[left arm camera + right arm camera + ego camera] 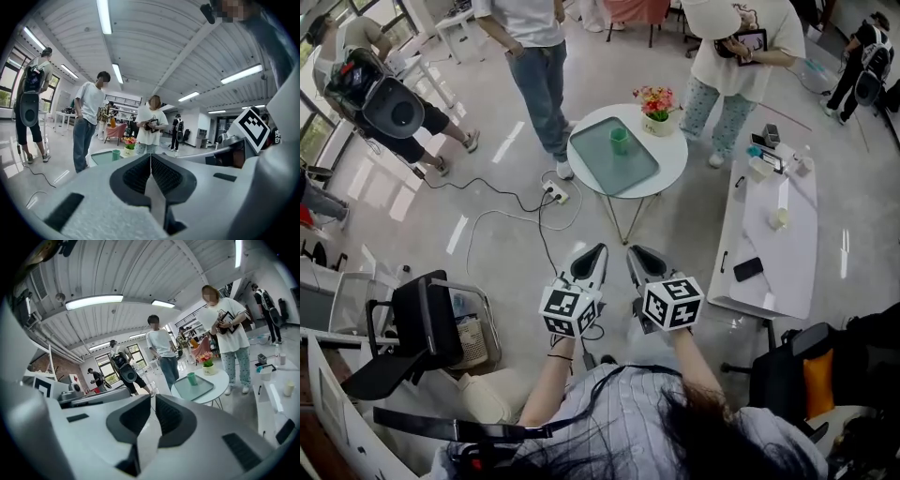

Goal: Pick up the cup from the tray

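cup (620,141): green, upright, on the far part of the tray; nothing touches it.
tray (609,169): grey-green, rectangular, lies at a slant on the round table.
round table (673,167): white, thin legs, well apart from both grippers.
flower pot (656,120): on the round table just right of the tray's far corner, near the cup but not touching it.
left gripper (596,253): near side, pointing toward the round table; jaws pressed together, nothing between them.
right gripper (636,253): just beside the left gripper, pointing the same way; jaws closed, empty.
person in jeans (539,66): stands at the round table's far left edge.
person with tablet (741,52): stands at its far right.
long table (769,234): white, right of the round table, with a dark phone (748,269) at its near end and small items at the far end.
power strip (555,193): on the floor left of the round table, with cables running off to the left and nearer.
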A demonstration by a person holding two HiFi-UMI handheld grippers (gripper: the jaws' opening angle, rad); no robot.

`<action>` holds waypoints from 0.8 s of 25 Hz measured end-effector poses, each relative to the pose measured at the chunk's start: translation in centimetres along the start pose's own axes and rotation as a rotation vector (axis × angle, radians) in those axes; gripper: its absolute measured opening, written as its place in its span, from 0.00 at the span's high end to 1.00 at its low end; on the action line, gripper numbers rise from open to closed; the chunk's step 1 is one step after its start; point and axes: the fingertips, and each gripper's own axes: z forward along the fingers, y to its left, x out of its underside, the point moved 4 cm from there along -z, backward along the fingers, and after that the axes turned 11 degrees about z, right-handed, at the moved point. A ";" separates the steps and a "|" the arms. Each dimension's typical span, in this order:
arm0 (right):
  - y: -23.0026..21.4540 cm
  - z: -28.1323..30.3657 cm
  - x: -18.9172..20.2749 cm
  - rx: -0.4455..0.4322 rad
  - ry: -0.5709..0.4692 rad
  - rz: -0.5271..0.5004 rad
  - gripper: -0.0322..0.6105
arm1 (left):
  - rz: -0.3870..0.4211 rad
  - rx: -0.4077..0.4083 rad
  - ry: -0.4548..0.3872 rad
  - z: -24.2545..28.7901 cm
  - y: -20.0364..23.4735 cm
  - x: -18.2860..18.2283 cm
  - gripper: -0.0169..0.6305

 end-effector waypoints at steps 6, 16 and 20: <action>-3.4 3.6 -4.2 -0.035 0.035 -0.026 0.87 | -0.013 -0.052 0.011 5.4 2.4 -1.1 0.95; -7.8 8.1 -8.8 -0.079 0.077 -0.047 0.87 | -0.028 -0.114 0.014 11.5 4.6 -2.5 0.95; -8.3 9.6 -9.2 -0.086 0.094 -0.041 0.87 | -0.040 -0.139 0.032 12.0 5.9 -2.2 0.95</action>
